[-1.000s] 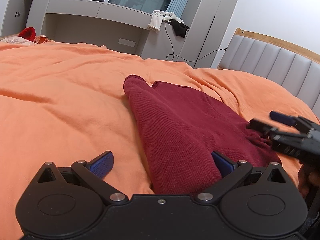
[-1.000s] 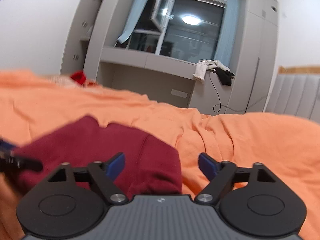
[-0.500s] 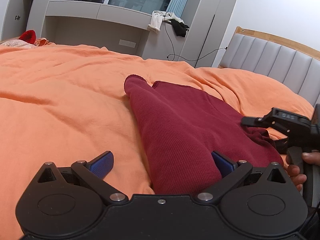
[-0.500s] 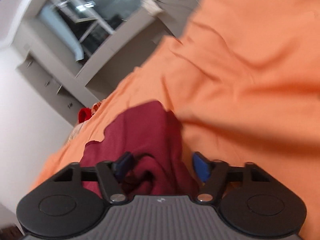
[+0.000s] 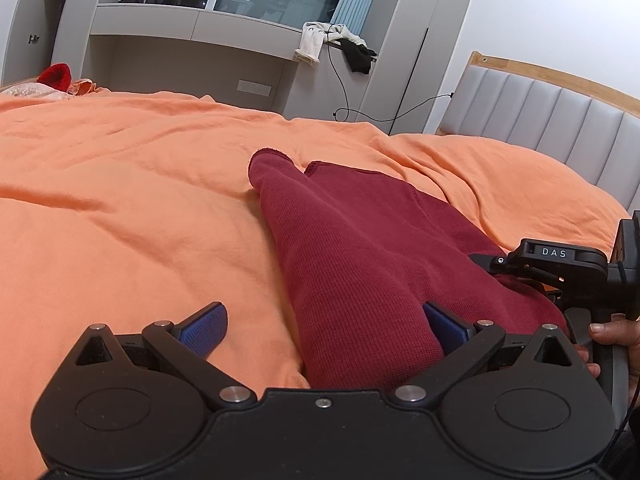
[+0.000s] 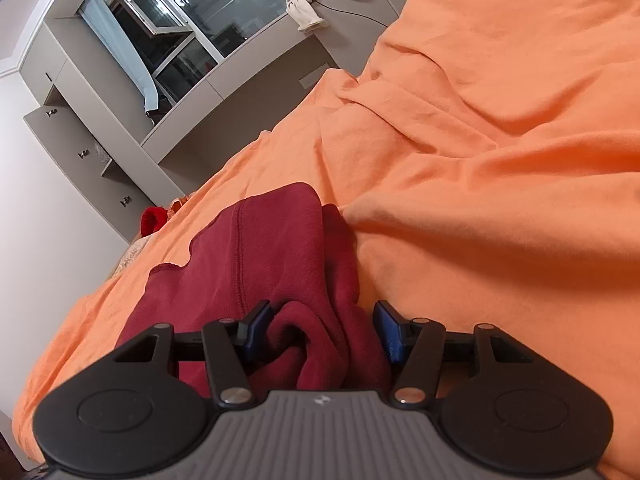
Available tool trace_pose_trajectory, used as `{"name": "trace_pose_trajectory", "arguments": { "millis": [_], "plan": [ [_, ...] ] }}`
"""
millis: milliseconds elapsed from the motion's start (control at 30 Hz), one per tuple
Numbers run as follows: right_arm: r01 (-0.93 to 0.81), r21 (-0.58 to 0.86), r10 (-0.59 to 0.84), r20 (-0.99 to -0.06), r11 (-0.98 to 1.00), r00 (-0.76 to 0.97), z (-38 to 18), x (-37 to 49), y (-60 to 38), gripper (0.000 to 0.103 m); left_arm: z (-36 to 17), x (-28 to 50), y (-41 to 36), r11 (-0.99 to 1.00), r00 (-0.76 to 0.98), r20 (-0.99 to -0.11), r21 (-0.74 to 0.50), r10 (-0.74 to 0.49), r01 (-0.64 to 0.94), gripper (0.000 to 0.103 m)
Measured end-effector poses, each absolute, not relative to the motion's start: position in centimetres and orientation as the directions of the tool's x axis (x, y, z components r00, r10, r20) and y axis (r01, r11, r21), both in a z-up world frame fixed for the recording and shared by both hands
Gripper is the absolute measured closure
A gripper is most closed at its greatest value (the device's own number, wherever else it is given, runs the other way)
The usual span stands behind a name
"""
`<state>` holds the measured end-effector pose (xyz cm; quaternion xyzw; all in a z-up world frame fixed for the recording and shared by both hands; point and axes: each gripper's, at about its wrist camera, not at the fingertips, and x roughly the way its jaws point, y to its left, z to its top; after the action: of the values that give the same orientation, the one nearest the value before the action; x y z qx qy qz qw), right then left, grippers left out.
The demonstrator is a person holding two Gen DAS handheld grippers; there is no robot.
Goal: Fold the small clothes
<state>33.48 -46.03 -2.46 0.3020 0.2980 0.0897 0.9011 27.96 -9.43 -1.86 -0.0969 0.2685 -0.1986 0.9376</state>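
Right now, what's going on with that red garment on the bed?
A person is working a dark red knit garment spread on an orange bedcover. The right gripper has rolled onto its side at the garment's bunched edge; its jaws have just been closing with a fold of cloth between them, though a firm pinch isn't clear. The left gripper waits open over the near end, holding nothing.

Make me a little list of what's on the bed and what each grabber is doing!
bed cover: orange blanket, wrinkled
clothing: dark red garment lying on the blanket
left gripper: open, one edge of the garment between its blue pads, not squeezed
right gripper: jaws have just been closing around a bunched fold of the garment; the right pad does not yet touch it
person's hand: holding the right gripper's handle
far away: white and black clothes on a grey shelf
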Motion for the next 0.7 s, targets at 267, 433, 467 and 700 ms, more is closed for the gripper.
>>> {"name": "trace_pose_trajectory", "arguments": {
  "millis": [267,433,467,700],
  "plan": [
    [-0.021,0.481,0.288,-0.489,0.876,0.824,-1.6,33.1,-43.9,0.049,-1.9,28.0,-9.4,0.903,0.778,-0.465,-0.286,-0.423,0.321,0.001],
    [-0.077,0.337,0.242,-0.483,0.938,0.841,-0.7,32.3,-42.0,0.066,-1.9,28.0,-9.4,0.903,0.778,-0.464,-0.285,-0.423,0.321,0.001],
    [-0.093,0.277,0.222,-0.479,0.956,0.849,-0.4,32.1,-41.3,0.067,-1.9,28.0,-9.4,0.903,0.778,-0.464,-0.285,-0.423,0.321,0.001],
    [-0.128,0.039,0.132,-0.446,0.991,0.885,-0.1,30.6,-38.4,0.070,-1.8,28.0,-9.1,0.897,0.773,-0.461,-0.300,-0.435,0.325,0.001]
  ]
}}
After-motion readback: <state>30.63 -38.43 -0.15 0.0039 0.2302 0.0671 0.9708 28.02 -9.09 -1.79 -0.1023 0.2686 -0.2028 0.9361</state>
